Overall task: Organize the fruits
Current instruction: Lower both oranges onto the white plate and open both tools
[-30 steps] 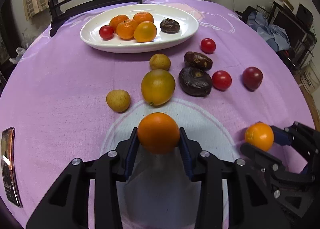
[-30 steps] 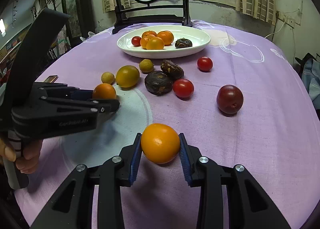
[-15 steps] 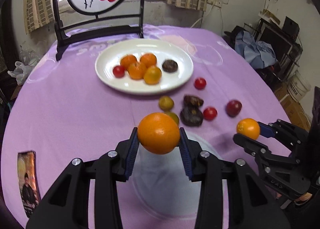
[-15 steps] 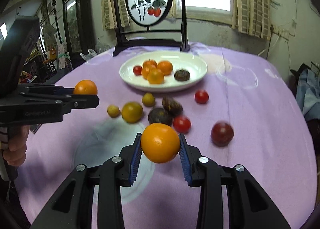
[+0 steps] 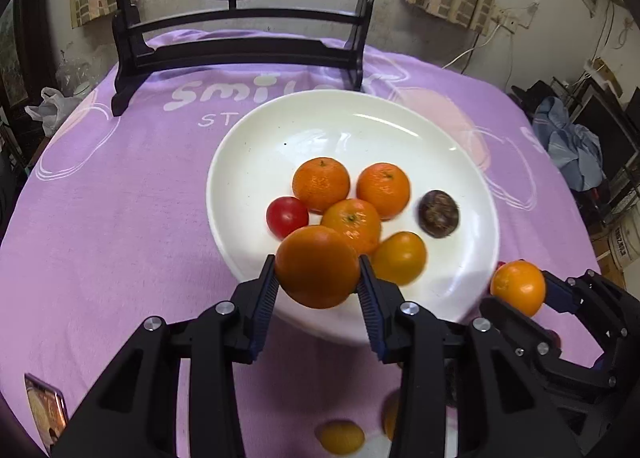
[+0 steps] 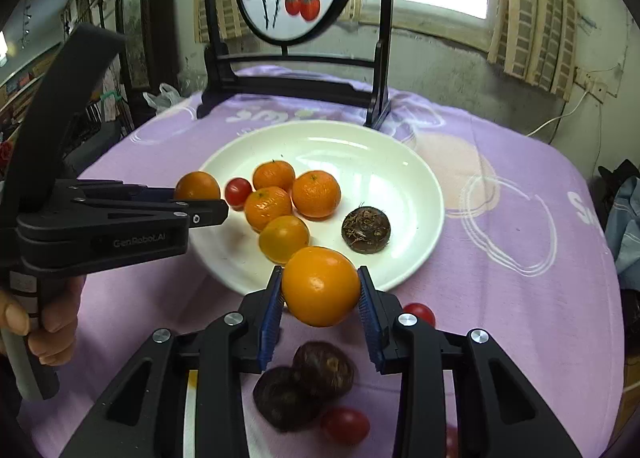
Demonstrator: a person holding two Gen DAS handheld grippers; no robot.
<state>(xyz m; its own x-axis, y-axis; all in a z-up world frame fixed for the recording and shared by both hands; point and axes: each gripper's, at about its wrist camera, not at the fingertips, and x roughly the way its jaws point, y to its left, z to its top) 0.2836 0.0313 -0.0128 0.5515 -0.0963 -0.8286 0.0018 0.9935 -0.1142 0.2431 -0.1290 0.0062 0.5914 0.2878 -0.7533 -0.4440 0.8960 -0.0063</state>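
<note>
Clearly you were mid-delivery: your left gripper (image 5: 318, 282) clenched one orange (image 5: 318, 266) over the plate (image 5: 280, 138) at its 7 o'clock rim, your right gripper (image 6: 320, 298) gripped another orange (image 6: 321, 285) near 6 o'clock. Next, I'd judge, lower each onto bare plate and release.

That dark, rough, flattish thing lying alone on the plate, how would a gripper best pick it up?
Probably from above, jaws closing across the rounded sides of the dark fruit. It lies flat on the white plate, apart from the oranges, so both flanks are free.
</note>
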